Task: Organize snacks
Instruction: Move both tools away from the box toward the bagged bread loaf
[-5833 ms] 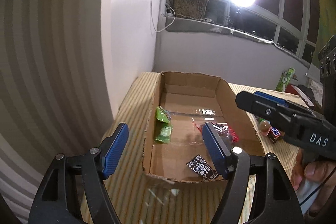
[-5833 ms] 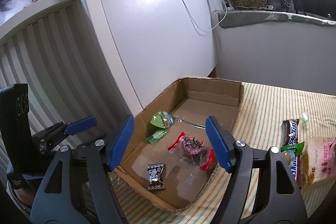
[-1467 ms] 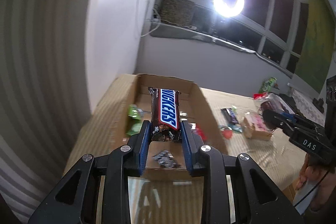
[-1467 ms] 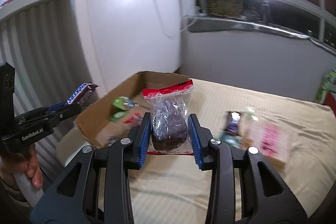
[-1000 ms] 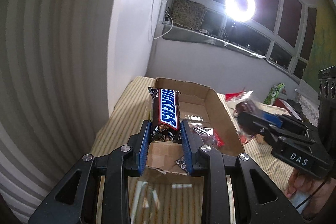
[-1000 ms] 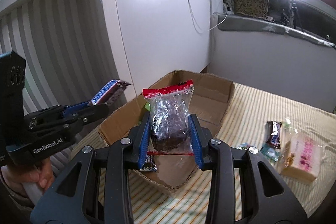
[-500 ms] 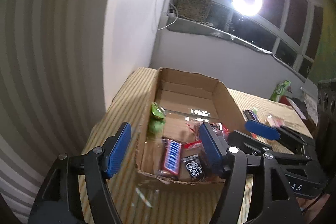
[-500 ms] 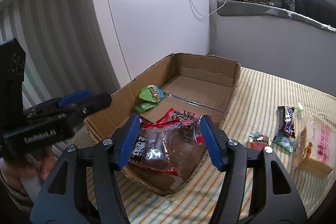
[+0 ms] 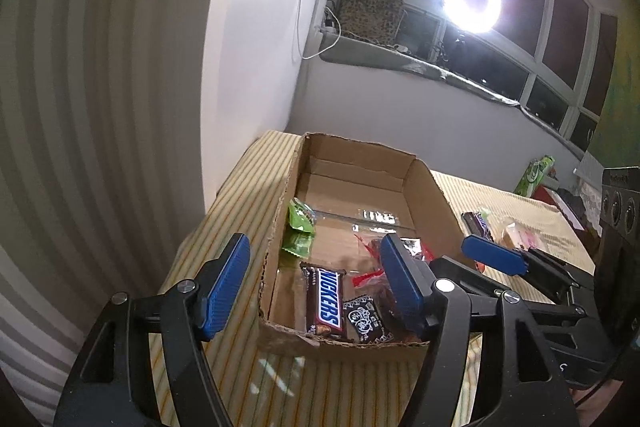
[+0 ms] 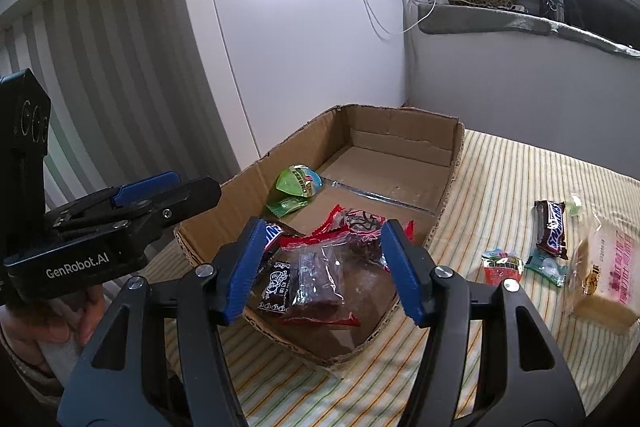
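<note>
An open cardboard box [image 9: 424, 187] [image 10: 404, 127] sits on the striped tablecloth. In its near end lie a Snickers bar [image 9: 325, 301], a black patterned sweet [image 9: 366, 319] [image 10: 276, 287], a clear-wrapped brown cake [image 10: 316, 281] and a red-edged packet [image 10: 362, 223]; green packets [image 9: 299, 223] [image 10: 298, 183] lie farther in. My left gripper [image 9: 314, 285] hangs open over the box's near left corner, nothing between its pads. My right gripper [image 10: 326, 269] stands open above the cake, not touching it.
On the cloth right of the box lie a second Snickers bar [image 10: 554, 229], a red sweet [image 10: 502, 265], a teal sweet [image 10: 546, 267] and a wrapped sponge cake [image 10: 606, 273]. A white wall panel [image 10: 300, 27] rises just left of the box. A hand [image 10: 52, 315] holds the left gripper.
Both grippers opened: the Snickers bar dropped from the left one and the wrapped cake from the right one into the box's near end. Since half a second ago nothing has shifted.
</note>
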